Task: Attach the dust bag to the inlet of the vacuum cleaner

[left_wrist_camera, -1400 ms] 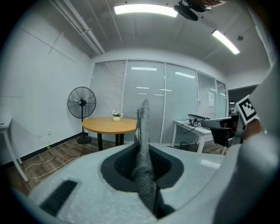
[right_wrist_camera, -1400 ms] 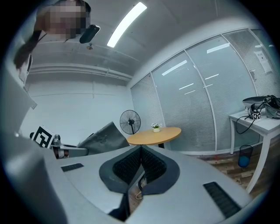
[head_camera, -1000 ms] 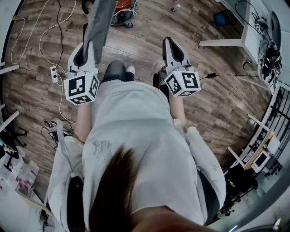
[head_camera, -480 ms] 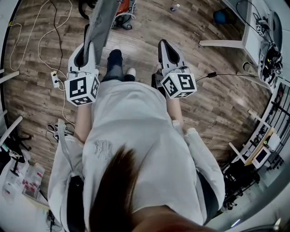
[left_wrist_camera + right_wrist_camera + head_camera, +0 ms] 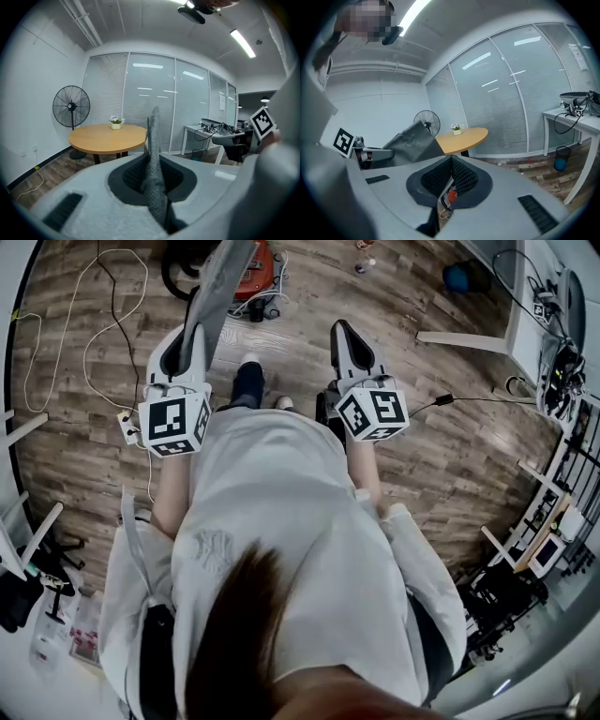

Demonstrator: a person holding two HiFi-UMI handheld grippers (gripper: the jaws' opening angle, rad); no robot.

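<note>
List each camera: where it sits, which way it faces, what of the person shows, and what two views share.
Head view: on the person's head, facing steeply down at the floor and vacuum cleaner; shows hair, shirt, forearms, left hand-held gripper, right hand-held gripper.
Left gripper view: on the left hand-held gripper, facing roughly level past jaws shut on the dust bag, toward a round table.
Right gripper view: on the right hand-held gripper, roughly level, jaws shut, empty.
Shared: both gripper views show the table and standing fan.

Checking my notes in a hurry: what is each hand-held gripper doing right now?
Left hand-held gripper: closed on the dust bag.
Right hand-held gripper: closed, holding nothing.
</note>
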